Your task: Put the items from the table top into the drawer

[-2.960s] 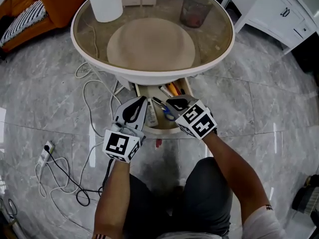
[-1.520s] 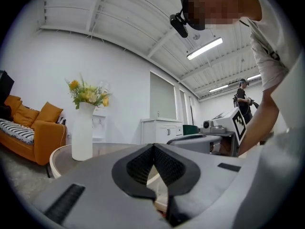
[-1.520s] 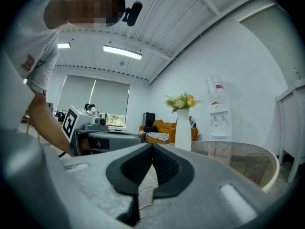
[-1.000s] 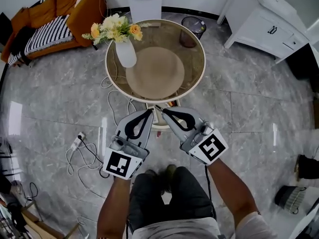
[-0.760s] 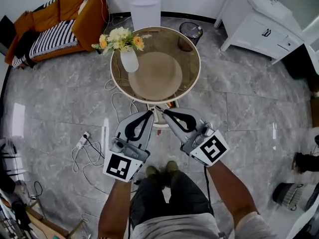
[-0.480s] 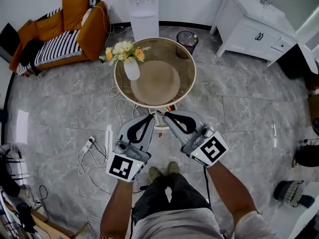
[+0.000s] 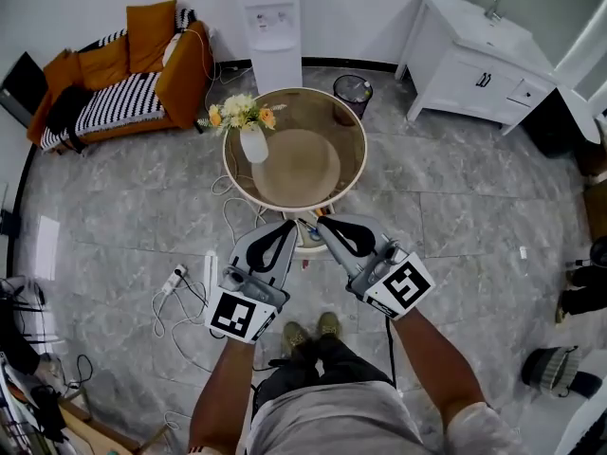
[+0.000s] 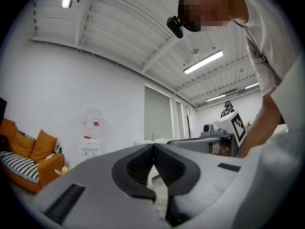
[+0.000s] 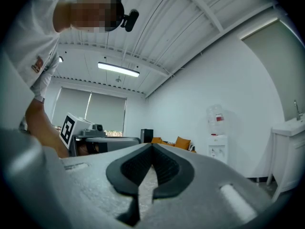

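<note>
The round glass-topped table (image 7: 355, 172) stands on the floor far below me, bearing only a white vase (image 7: 253, 144) of flowers. Its drawer (image 7: 312, 238) is pulled out toward me, with small items inside, partly hidden behind the gripper tips. My left gripper (image 7: 292, 224) and right gripper (image 7: 321, 221) are held side by side high above the drawer, tips nearly meeting. Both are shut with nothing between the jaws. In the left gripper view the left gripper (image 8: 153, 145) points level into the room, as does the right gripper (image 9: 152, 145) in the right gripper view.
A white water dispenser (image 7: 271, 27) and a bin (image 7: 352, 90) stand behind the table. An orange sofa (image 7: 114, 74) is at far left, a white cabinet (image 7: 474, 57) at far right. A power strip with cables (image 7: 178, 279) lies left of my feet (image 7: 309, 331).
Both grippers have risen together, away from the drawer, staying shut. The head view has pulled up and back, so the table looks smaller and more of the room shows.
</note>
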### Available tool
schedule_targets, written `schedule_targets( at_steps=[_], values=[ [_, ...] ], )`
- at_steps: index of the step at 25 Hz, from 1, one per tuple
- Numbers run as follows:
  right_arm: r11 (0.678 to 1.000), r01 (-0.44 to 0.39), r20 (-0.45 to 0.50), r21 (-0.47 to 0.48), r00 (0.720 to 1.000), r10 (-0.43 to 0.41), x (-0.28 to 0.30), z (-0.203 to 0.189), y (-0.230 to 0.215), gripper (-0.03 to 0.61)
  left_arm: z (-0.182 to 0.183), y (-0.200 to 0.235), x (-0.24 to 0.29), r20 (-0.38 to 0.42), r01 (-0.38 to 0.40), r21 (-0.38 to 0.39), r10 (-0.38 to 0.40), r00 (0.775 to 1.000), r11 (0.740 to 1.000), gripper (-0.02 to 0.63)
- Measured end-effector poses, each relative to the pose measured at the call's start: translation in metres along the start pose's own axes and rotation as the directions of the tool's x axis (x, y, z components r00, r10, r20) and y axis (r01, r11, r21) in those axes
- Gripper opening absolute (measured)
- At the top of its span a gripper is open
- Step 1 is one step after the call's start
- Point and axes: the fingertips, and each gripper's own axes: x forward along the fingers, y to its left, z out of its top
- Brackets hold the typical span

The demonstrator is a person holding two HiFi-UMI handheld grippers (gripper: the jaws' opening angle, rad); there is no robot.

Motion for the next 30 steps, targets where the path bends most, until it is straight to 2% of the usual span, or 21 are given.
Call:
schedule_targets(
  at_steps=[9,30],
  values=[
    [0.999,-0.007,0.012,-0.033,1.0,0.008,-0.014,0.023,0.009,0.0,0.018,-0.013,-0.012,0.0,-0.006,0.01,0.006,1.0,1.0,0.0],
    [1.0,0.001,0.013,-0.025,1.0,0.0,-0.013,0.025,0.009,-0.002,0.028,-0.013,-0.011,0.015,0.006,0.019,-0.006,1.0,1.0,0.0]
  ],
)
